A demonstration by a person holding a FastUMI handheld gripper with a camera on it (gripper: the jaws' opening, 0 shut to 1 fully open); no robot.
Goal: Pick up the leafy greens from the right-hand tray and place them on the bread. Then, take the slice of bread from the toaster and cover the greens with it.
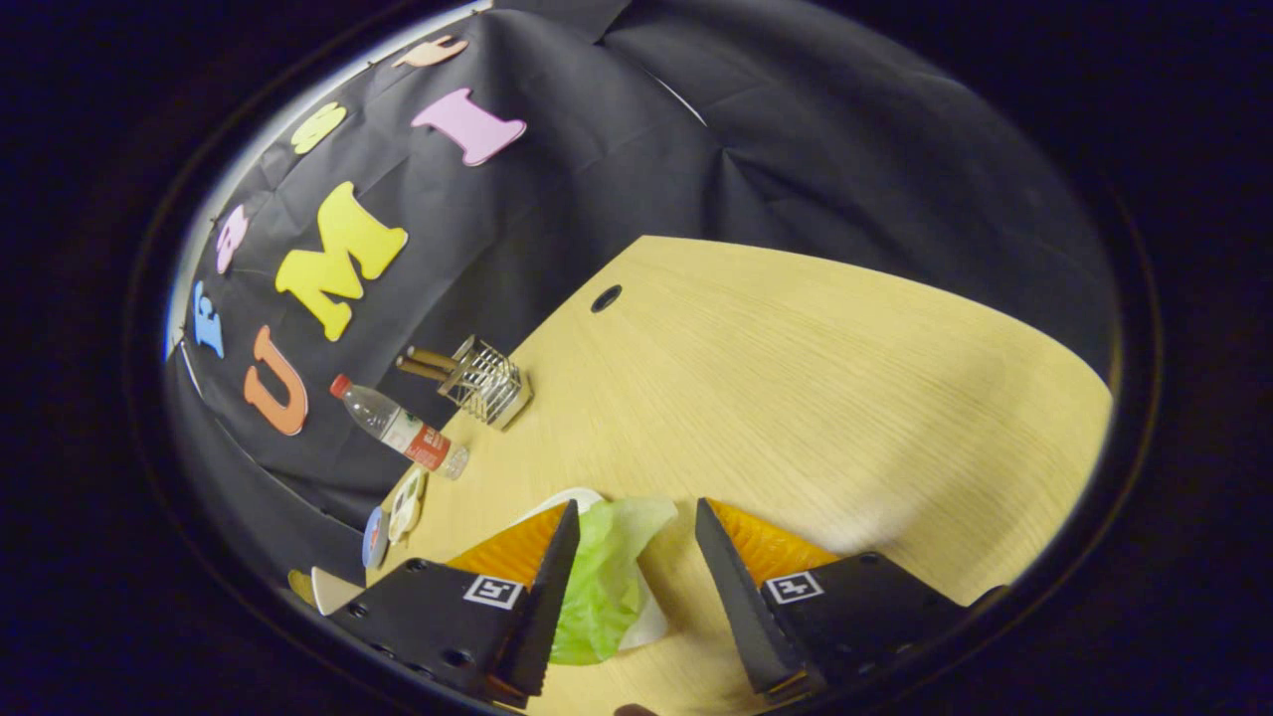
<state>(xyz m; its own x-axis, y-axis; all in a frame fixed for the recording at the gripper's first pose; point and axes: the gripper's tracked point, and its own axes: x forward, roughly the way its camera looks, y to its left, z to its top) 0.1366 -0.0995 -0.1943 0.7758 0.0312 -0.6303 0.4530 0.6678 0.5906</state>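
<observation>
Gripper [636, 542] over a pale wooden table [796, 398], fingers spread wide apart, nothing pressed between both. Leafy greens [607, 577] in the gap, close against the inner edge of the left finger [542, 597] and well apart from the right finger [736, 597]; whether actually touching the left finger, cannot tell. Greens crumpled, pale green, lying over a white object [646, 626] whose edge shows beneath and beside the leaf; possibly a plate or tray, cannot tell which. A further curved white rim [572, 497] just ahead of the left fingertip.

Beyond the fingers, toward the far left edge of the table: a clear plastic bottle [398, 428] with a red cap and red label, seemingly upright at the table edge in the tilted view. Just beside it, a wire rack [485, 381] with two brown-handled utensils [428, 363] projecting from it. Nearer the left finger, along the same table edge, several small flat items [393, 522], white and blue, too small to identify. A dark round hole [606, 298] in the tabletop near the far edge. Black cloth wall [796, 149] behind the table on all far sides.
</observation>
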